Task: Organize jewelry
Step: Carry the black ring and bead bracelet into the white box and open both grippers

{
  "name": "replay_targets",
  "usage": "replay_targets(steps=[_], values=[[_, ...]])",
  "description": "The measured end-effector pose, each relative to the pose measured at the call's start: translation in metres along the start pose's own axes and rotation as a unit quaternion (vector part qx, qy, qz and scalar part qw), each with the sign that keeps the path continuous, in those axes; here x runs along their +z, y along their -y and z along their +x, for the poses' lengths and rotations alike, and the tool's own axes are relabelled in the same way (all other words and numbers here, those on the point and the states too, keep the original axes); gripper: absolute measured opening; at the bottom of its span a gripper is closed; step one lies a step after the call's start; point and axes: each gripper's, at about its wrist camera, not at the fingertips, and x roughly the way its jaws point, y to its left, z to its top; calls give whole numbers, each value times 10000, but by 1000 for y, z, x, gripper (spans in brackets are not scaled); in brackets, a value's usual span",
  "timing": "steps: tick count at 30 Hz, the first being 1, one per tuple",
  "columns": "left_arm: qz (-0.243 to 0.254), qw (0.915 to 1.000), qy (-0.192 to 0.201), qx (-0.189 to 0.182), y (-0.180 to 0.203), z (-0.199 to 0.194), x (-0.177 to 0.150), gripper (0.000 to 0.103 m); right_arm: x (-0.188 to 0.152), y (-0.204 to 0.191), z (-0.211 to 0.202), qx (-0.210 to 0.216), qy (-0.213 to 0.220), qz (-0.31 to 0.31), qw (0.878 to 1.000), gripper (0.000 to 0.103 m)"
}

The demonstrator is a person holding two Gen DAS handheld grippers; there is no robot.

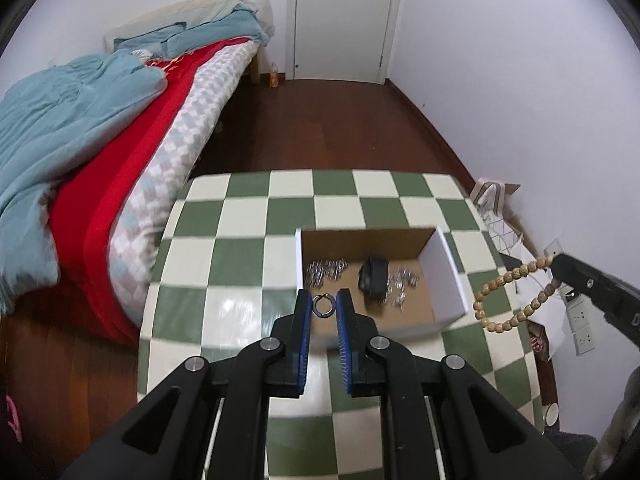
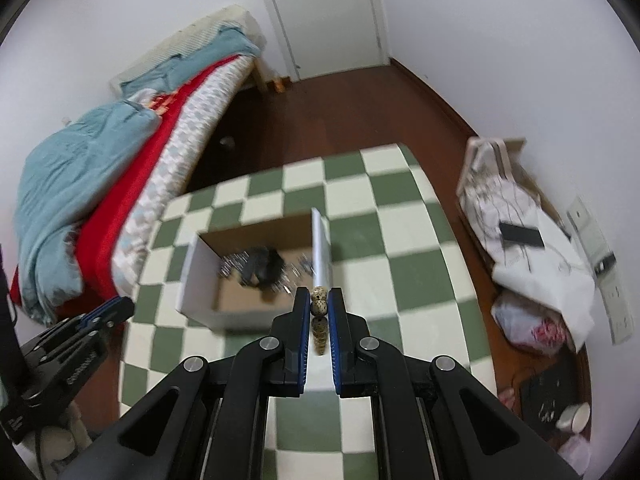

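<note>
L gripper [image 1: 324,306] hangs over the green-and-cream checked worktop [image 1: 248,216], just short of the near-left corner of an open cardboard box [image 1: 448,276] w/ white outer walls. A small dark metal ring [image 1: 322,305] sits between its blue-padded fingers [image 1: 304,316]; the fingers flank the ring closely, but can't tell if the pads actually pinch it or leave a sliver of gap. Inside the box: a black band-like item [image 1: 373,276] in the middle, w/ silvery chain pieces [image 1: 325,270] scattered on the floor to either side of it.

R gripper [image 2: 319,302] is clenched on a wooden bead bracelet [image 1: 508,296]; in the R wrist view two speckled beads show pinched at the fingertips, w/ more beads trailing back between the pads. In the L wrist view the loop dangles from the R fingers out past the box's right wall, over the worktop edge. Box contents look blurred in the R wrist view.
</note>
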Motion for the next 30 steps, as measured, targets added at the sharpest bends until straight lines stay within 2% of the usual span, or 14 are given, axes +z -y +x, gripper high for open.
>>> replay_targets(steps=[5, 9, 14, 21, 22, 23, 24, 25, 26, 27, 28, 29, 30], values=[[36, 9997, -236, -97, -1, 27, 23, 10, 38, -30, 0, 198, 110, -273, 9994, 9], [24, 9982, -564, -180, -3, 54, 29, 10, 55, -47, 22, 195, -62, -473, 9987, 9], [-105, 9926, -1106, -494, -6, 87, 32, 10, 55, -46, 67, 219, -615, -349, 9973, 9], [-330, 9853, -1480, -787, -7, 111, 44, 13, 45, -33, 132, 338, -1640, 32, 9859, 10], [-339, 9850, -1504, -780, -7, 112, 47, 17, 45, -31, 138, 327, -1767, 100, 9837, 10], [-338, 9853, -1515, -710, -7, 112, 50, 32, 44, -29, 146, 307, -1905, 139, 9811, 10], [-335, 9858, -1507, -661, -8, 112, 53, 59, 44, -27, 151, 315, -2004, 171, 9791, 10], [-338, 9867, -1476, -598, -9, 110, 55, 72, 45, -24, 153, 285, -2044, 245, 9782, 15], [-358, 9881, -1413, -488, -10, 107, 57, 88, 46, -23, 153, 244, -2037, 252, 9784, 27], [-372, 9893, -1344, -424, -12, 104, 59, 89, 48, -21, 152, 214, -2011, 249, 9790, 34], [-389, 9898, -1314, -391, -14, 102, 60, 89, 50, -21, 151, 191, -1979, 253, 9797, 47], [-411, 9902, -1298, -327, -17, 101, 61, 90, 51, -20, 148, 113, -1923, 209, 9810, 54], [-414, 9907, -1279, -217, -19, 99, 62, 95, 52, -20, 146, 62, -1905, 167, 9815, 55]])
